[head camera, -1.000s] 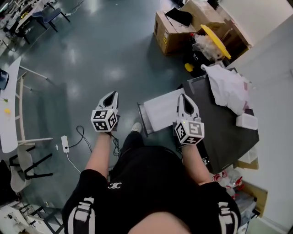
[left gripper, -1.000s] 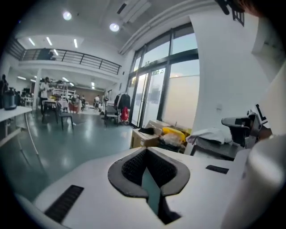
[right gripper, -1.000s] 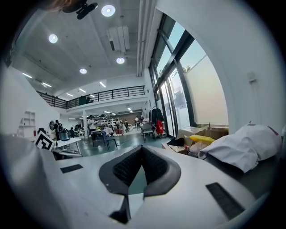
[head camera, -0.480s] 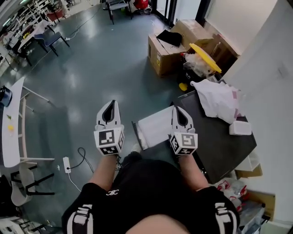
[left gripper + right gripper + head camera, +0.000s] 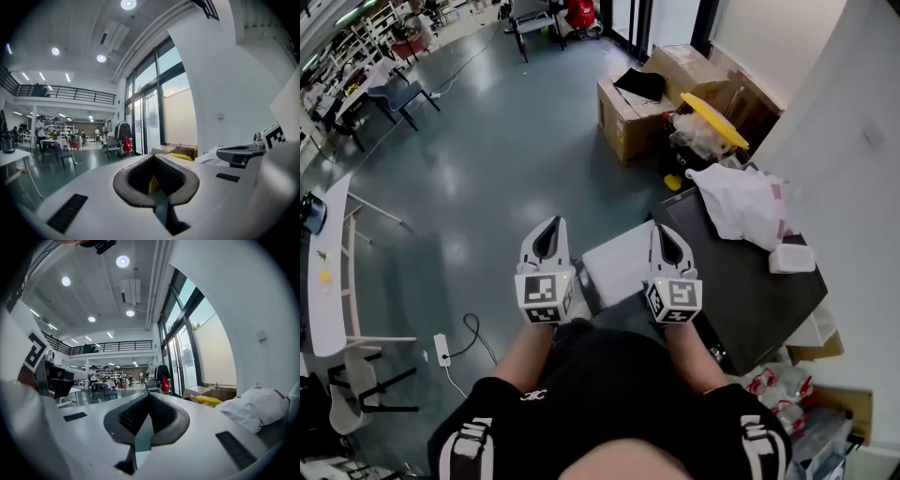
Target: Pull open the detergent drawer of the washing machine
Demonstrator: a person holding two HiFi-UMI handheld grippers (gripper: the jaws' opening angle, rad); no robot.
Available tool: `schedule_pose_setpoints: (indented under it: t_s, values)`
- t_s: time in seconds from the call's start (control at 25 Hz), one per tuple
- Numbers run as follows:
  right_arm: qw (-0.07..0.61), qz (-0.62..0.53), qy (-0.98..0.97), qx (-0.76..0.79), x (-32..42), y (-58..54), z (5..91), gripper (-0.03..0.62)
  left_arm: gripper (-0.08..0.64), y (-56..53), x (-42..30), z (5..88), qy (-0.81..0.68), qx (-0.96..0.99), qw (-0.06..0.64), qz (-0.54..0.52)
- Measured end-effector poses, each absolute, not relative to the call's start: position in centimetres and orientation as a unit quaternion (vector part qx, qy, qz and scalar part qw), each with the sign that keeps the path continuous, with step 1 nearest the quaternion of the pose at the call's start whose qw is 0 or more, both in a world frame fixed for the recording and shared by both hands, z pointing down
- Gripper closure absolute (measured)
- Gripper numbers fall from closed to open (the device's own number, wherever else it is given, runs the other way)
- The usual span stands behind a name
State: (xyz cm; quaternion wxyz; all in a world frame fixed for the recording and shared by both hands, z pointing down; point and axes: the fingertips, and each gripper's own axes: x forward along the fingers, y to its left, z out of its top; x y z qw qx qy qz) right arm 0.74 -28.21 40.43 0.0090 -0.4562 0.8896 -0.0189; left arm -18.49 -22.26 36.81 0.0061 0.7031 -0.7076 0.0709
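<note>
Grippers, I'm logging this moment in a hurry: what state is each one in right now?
Left gripper: jaws closed, holding nothing.
Right gripper: jaws closed, holding nothing.

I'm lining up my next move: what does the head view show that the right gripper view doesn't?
Only the head view: the white box, the power strip on the floor, and the person's legs. Only the right gripper view: the ceiling lights, the balcony rail, and the right tool close up, jaws shut with nothing between them. Both: the white bag, the yellow lid and the left tool.
</note>
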Motion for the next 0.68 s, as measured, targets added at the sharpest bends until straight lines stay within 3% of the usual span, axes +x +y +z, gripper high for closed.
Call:
schedule_pose_setpoints:
  t_s: [0.68]
  values:
    - [-0.001, -0.029, 0.887, -0.462, 1.5, -29.1, 41.3, 0.589, 0.558, -23.4, -17.7, 38.7, -0.693, 0.718, 0.036, 0.058]
